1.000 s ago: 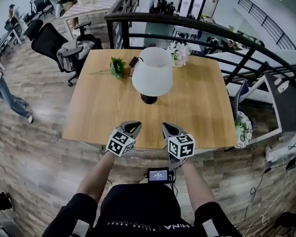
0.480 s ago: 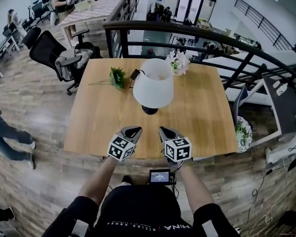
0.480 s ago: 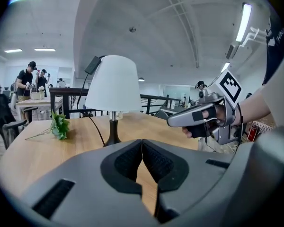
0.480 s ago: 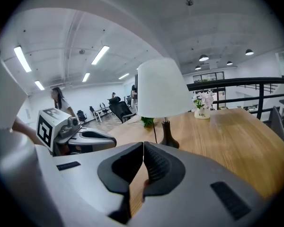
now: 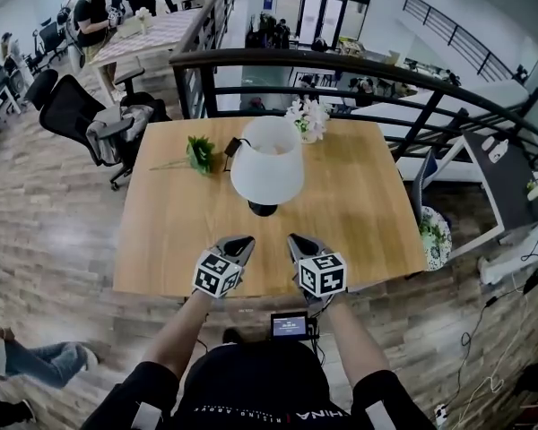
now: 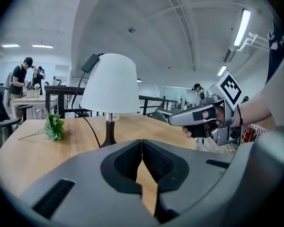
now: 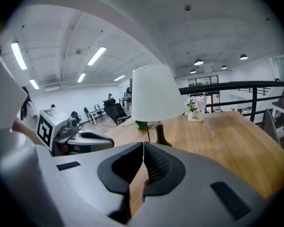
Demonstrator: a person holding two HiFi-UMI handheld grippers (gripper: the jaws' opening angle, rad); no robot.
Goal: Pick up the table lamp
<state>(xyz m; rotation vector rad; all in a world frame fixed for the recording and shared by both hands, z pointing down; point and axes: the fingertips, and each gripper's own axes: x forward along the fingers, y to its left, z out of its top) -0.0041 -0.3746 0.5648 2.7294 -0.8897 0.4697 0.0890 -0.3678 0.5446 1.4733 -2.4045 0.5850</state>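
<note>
Since the earlier frame, both grippers have drawn a little nearer the lamp, and a passer-by on the floor at left has walked on.

Tabletop (image 5: 368, 213): bare wood.

Table lamp (image 5: 267, 159): upright near the middle of the tabletop, slightly toward its left edge. It has a wide white shade (image 6: 110, 84) on a slim dark stem (image 6: 109, 129) and a small dark base (image 5: 263, 209). The shade looks light and easily dented; the stem looks stiff and narrow enough for the jaws, so it is probably the best hold. A black cord (image 6: 87, 124) trails from it and may drag.

Left gripper (image 5: 242, 240) and right gripper (image 5: 296, 238): side by side over the near edge, apart from the lamp. Both have their jaws pressed together on nothing, so they must part before any grasp.

Green sprig (image 5: 198, 153) and potted flowers (image 5: 308, 119): toward the far edge.
</note>
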